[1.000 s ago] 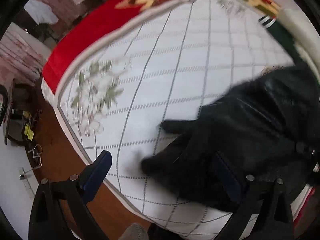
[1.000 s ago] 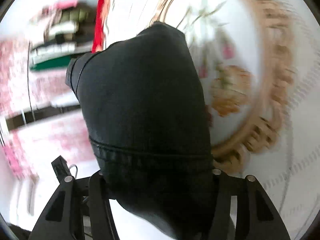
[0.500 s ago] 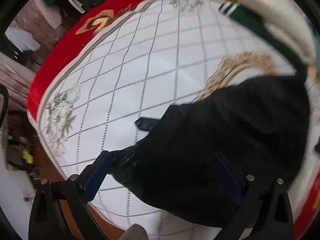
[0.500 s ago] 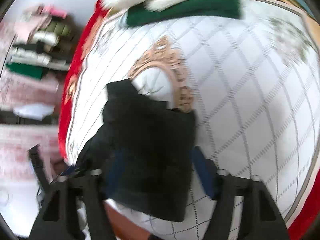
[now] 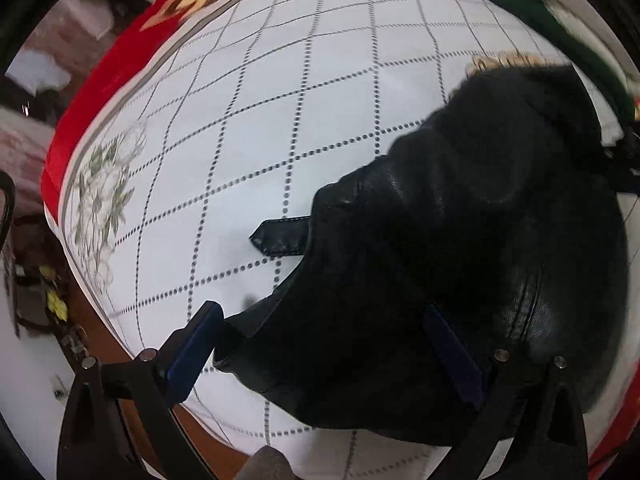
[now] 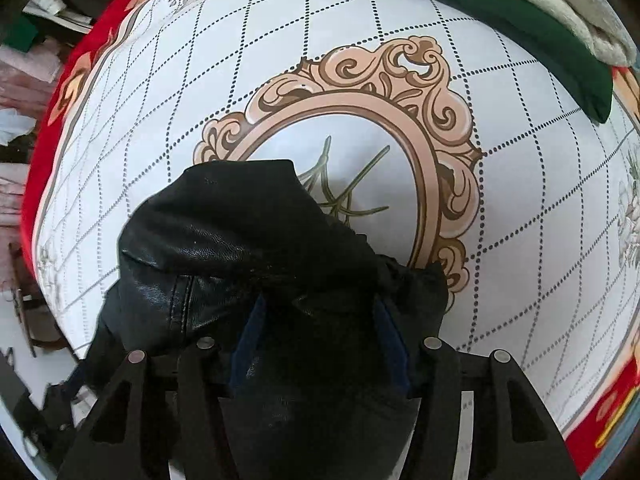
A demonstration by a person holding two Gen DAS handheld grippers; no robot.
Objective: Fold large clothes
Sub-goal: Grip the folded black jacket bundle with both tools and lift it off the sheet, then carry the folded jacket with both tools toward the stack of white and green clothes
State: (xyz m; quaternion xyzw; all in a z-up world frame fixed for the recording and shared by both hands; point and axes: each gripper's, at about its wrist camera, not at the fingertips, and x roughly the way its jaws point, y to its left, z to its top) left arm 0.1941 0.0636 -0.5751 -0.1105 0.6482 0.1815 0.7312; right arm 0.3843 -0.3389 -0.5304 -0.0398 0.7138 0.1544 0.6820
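A black leather garment (image 5: 460,240) lies bunched on the white quilted bed cover (image 5: 280,100); a short black strap (image 5: 280,236) sticks out to its left. My left gripper (image 5: 324,344) is open wide, its fingers straddling the garment's near edge without pinching it. In the right wrist view the same garment (image 6: 240,248) lies over the cover's beige ornate frame print (image 6: 400,100). My right gripper (image 6: 320,340) has its blue pads (image 6: 248,344) closed on a fold of the garment.
A folded green and cream blanket (image 6: 500,12) lies at the bed's far edge. The cover has a red border (image 5: 100,80). Beyond the bed's left edge there is brown floor (image 5: 48,280) and clutter.
The garment has come down from in front of the right camera onto the bed cover. Both views have steadied, and the left gripper has closed in on the garment's near edge.
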